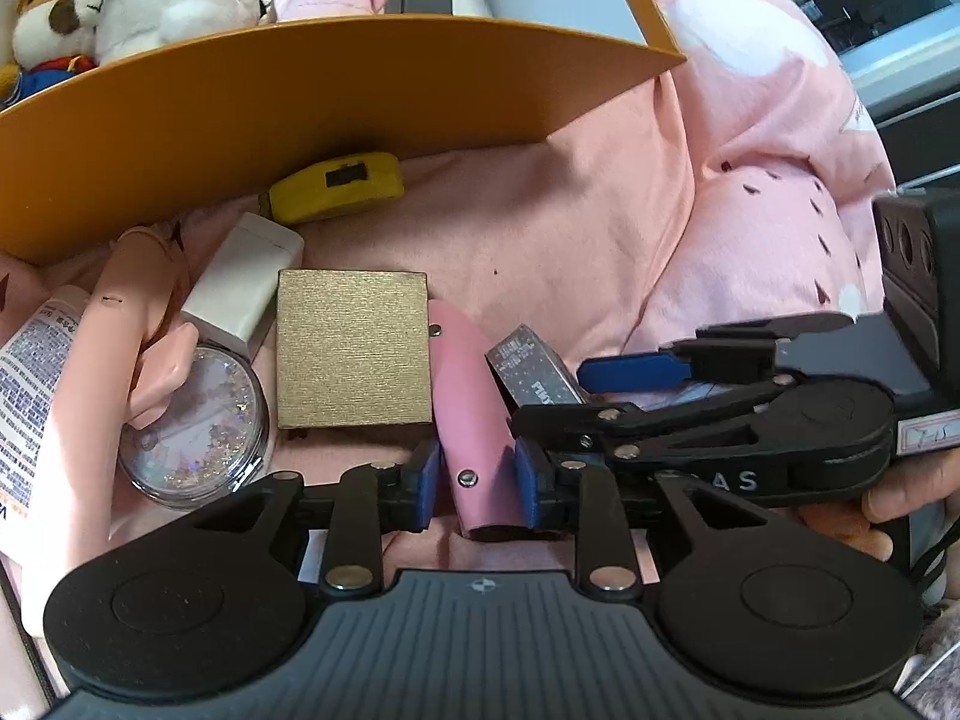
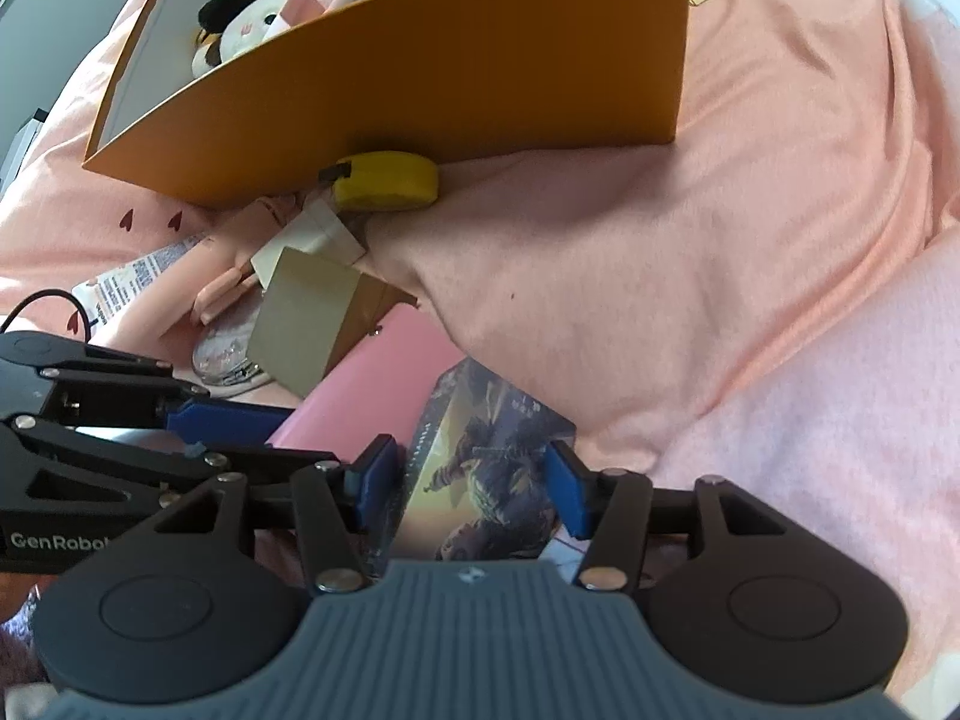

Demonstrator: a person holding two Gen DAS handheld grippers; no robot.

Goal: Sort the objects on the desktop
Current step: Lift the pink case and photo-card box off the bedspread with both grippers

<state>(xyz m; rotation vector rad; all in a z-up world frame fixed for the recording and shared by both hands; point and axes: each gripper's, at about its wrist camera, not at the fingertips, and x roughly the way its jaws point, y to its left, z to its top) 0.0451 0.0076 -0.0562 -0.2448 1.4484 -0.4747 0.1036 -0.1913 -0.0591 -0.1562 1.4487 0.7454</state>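
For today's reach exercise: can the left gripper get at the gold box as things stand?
Probably yes, once freed: the left gripper straddles the pink case, and the gold box lies just beside it, top uncovered.

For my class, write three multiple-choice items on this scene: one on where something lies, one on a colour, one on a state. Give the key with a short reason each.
1. Where does the yellow tape measure lie?
A. inside the orange box
B. against the outer wall of the orange box
C. on the gold box

2. What colour is the case between the left gripper pads?
A. green
B. pink
C. white

3. How does the right gripper stand at the picture-printed box?
A. jaws apart, one on each side of it
C. far from it
B. shut beside it

Key: 1 B, it sits on the pink bedding at the wall's foot. 2 B, it is plainly pink. 3 A, gaps show beside both pads.
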